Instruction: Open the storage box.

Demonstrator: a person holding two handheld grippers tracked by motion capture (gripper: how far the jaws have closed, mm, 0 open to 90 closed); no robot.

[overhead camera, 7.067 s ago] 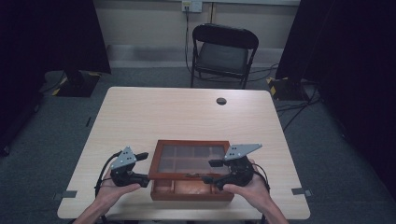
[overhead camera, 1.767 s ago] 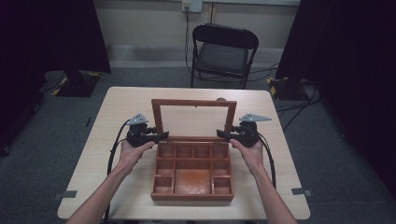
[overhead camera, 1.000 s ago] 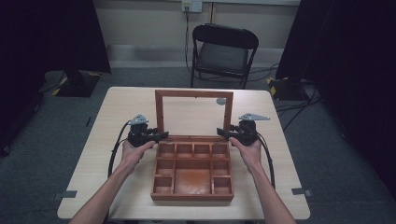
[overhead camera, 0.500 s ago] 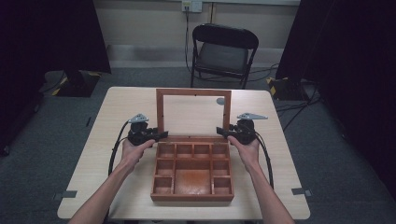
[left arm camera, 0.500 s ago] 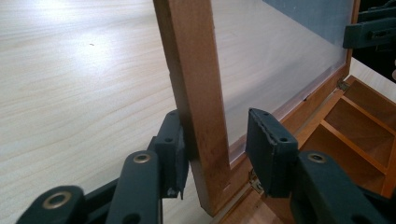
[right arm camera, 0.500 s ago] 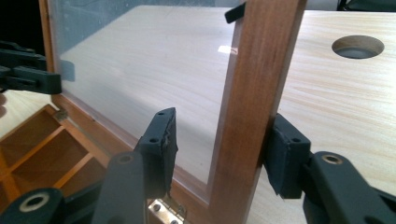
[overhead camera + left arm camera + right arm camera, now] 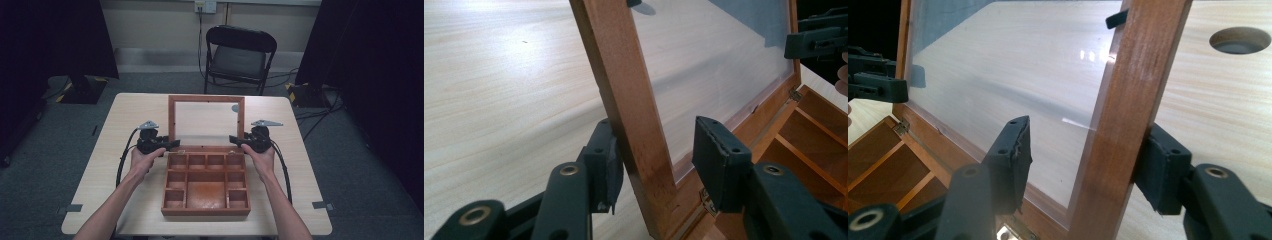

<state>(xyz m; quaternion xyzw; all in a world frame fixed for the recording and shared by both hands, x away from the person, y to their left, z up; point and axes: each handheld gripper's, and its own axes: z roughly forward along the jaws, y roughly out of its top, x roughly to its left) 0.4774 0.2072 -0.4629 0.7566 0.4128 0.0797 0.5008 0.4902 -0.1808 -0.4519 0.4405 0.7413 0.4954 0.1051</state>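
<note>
The table (image 7: pixel 125 150) carries a wooden box (image 7: pixel 206 187) between the two grippers, its base lying nearer the person than either of them. The base is split into compartments, a large one in the middle and small ones around it.

The lid (image 7: pixel 206 124) stands raised, hinged at the base's far edge, a wooden frame around a clear pane. It rises between the grippers, with its left post at the left gripper (image 7: pixel 162 145) and its right post at the right gripper (image 7: pixel 239 141).

In the left gripper view, the left gripper (image 7: pixel 656 155) straddles the lid's (image 7: pixel 624 100) left post: the outer pad touches the wood, while the inner pad stands off it in front of the pane. Its jaws have just been opening, with the post between them, so they are spread and no longer pinching.

In the right gripper view, the right gripper (image 7: pixel 1088 160) straddles the right post of the lid (image 7: pixel 1143 75) likewise: the outer pad lies against the wood, the inner one clear of it over the pane. These jaws have also just been opening, and stand apart around the post.

A small hinge (image 7: pixel 795 94) shows ahead of the left gripper, at the lid's lower corner.

A round hole (image 7: pixel 1239 40) lies in the table beyond the right gripper.
</note>
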